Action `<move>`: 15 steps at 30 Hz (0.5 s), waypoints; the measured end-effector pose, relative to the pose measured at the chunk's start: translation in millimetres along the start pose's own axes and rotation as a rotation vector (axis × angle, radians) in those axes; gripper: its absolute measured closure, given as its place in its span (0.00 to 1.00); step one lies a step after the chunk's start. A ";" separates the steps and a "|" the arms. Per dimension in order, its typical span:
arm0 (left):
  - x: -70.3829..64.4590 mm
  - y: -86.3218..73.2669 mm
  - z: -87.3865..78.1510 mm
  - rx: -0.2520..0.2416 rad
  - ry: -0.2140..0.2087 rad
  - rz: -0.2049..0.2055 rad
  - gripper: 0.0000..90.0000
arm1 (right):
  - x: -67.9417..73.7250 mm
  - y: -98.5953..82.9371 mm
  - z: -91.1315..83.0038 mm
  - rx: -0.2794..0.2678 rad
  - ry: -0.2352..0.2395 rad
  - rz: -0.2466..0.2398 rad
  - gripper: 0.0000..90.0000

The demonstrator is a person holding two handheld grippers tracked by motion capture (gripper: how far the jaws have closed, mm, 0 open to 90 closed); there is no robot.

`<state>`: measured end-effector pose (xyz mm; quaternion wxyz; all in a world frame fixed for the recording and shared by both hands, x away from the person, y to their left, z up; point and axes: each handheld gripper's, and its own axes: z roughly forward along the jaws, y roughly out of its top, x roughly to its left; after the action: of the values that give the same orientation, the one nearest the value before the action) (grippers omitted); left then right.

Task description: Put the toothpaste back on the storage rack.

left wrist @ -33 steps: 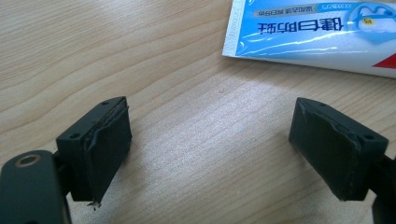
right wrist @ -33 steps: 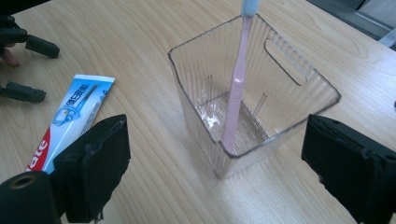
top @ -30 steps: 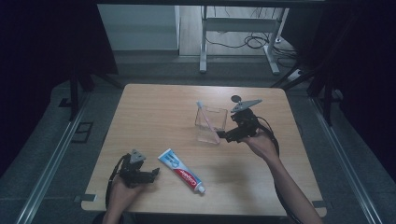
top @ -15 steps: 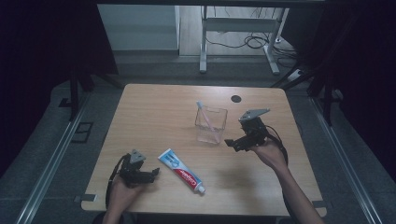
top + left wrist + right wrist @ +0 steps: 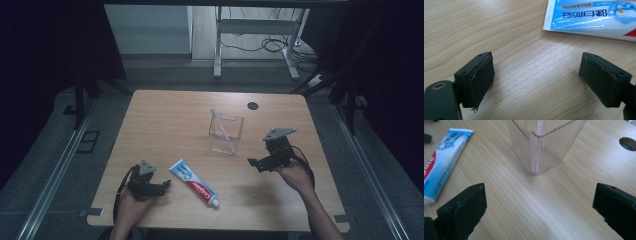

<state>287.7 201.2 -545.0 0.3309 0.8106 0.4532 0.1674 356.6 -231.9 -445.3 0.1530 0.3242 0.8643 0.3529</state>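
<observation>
A clear ribbed square cup (image 5: 226, 134) (image 5: 546, 143) stands upright near the table's middle, with a pink toothbrush (image 5: 222, 129) (image 5: 537, 145) leaning inside it. A blue, white and red toothpaste tube (image 5: 194, 183) (image 5: 594, 17) (image 5: 441, 157) lies flat near the front of the table. My right gripper (image 5: 256, 162) (image 5: 540, 210) is open and empty, held just right of the cup and a little nearer to me. My left gripper (image 5: 162, 186) (image 5: 544, 82) is open and empty, low over the wood just left of the tube's flat end.
The wooden table (image 5: 165, 120) has a round cable hole (image 5: 253, 106) (image 5: 627, 143) at the back right. Beyond the table stand a metal desk frame (image 5: 255, 30) and cables on the floor. Rails run along both sides of the table.
My right gripper has let go of the cup and drawn back toward me and to the right, now open. The cup and brush stay put. The left gripper has not moved.
</observation>
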 end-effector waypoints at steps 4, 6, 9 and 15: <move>-0.1 -0.1 0.0 -0.001 0.000 -0.001 0.14 | 0.6 -9.3 -1.9 0.008 -0.013 0.000 0.00; 0.1 0.0 0.0 0.000 0.001 0.002 0.14 | 1.7 -13.6 -3.0 0.010 -0.020 0.000 0.00; 0.1 0.0 0.0 0.000 0.001 0.002 0.14 | 3.0 -19.8 -4.6 0.011 -0.024 -0.004 0.00; -0.1 -0.1 0.0 0.000 0.000 -0.001 0.14 | 4.9 -31.8 -6.0 0.009 -0.029 0.010 0.00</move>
<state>287.6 201.2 -545.0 0.3309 0.8104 0.4536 0.1673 335.6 -248.9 -463.7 0.1624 0.3341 0.8619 0.3452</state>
